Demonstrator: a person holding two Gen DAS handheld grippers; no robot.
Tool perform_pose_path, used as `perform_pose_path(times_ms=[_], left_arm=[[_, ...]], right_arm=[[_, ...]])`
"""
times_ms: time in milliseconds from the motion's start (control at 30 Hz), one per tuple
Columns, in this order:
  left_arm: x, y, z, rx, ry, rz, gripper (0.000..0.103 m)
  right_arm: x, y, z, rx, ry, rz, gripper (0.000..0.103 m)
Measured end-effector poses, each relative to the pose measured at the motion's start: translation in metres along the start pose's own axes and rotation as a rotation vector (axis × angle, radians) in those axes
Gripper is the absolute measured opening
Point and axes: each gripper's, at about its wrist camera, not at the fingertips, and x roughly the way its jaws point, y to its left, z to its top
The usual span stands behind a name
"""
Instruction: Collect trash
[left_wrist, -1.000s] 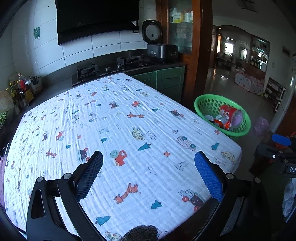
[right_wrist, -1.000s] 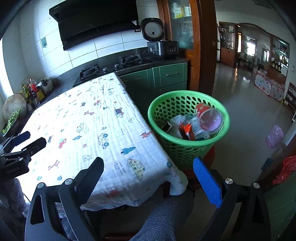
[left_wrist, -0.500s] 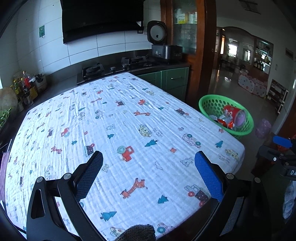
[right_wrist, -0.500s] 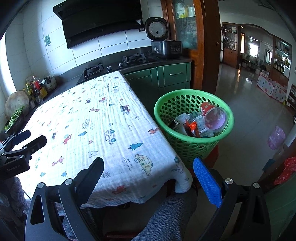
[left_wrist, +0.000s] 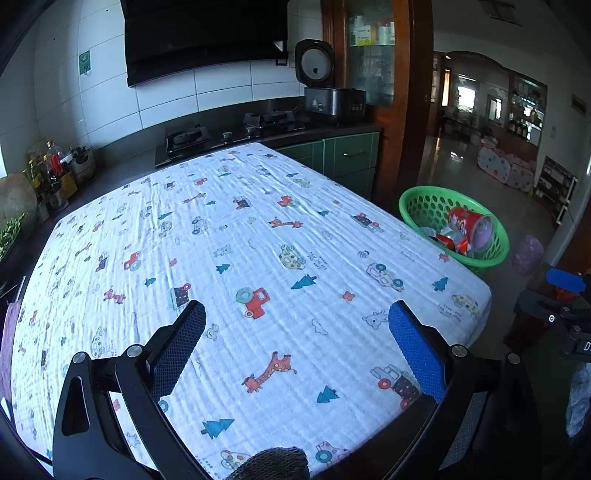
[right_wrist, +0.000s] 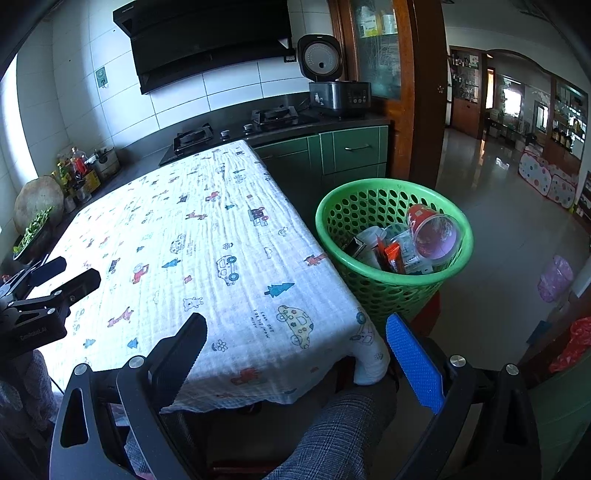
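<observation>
Both cameras are sitting a little higher and further back than a second ago, so more of the table (left_wrist: 258, 240) is showing under the left gripper (left_wrist: 295, 332) and the basket (right_wrist: 391, 288) is lying further from the right gripper (right_wrist: 295, 347). Taking the table as the landmark, it is filling most of the left view, and a white cloth (right_wrist: 207, 236) printed with small cars, giraffes and trees is covering it and hanging over the near edge. Behind the table's far end a dark counter with a gas stove (right_wrist: 229, 133) is running along a white tiled wall under a black hood (left_wrist: 203, 33), and an open rice cooker (right_wrist: 332, 81) is standing at the counter's right end. Just off the table's right side the green basket is standing on the floor, holding the trash: a red cup (right_wrist: 432, 232) is lying tilted on top, with wrappers and cartons (right_wrist: 388, 251) packed beside it. At the table's near edge a leg in checked fabric (right_wrist: 332, 435) is showing below the right gripper. The left gripper is hovering over the table's near part, jaws spread wide and holding nothing; the right gripper is hanging off the table's near right corner, jaws likewise spread wide and empty.
</observation>
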Motion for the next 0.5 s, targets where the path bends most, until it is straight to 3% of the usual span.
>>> perform_pose_path(times_ms=[500], left_arm=[[-0.0014, -0.0040, -0.0006, 0.005, -0.019, 0.019, 0.098]], right_arm=[[0.0039, 0.0019, 0.0000, -0.010, -0.003, 0.018, 0.095]])
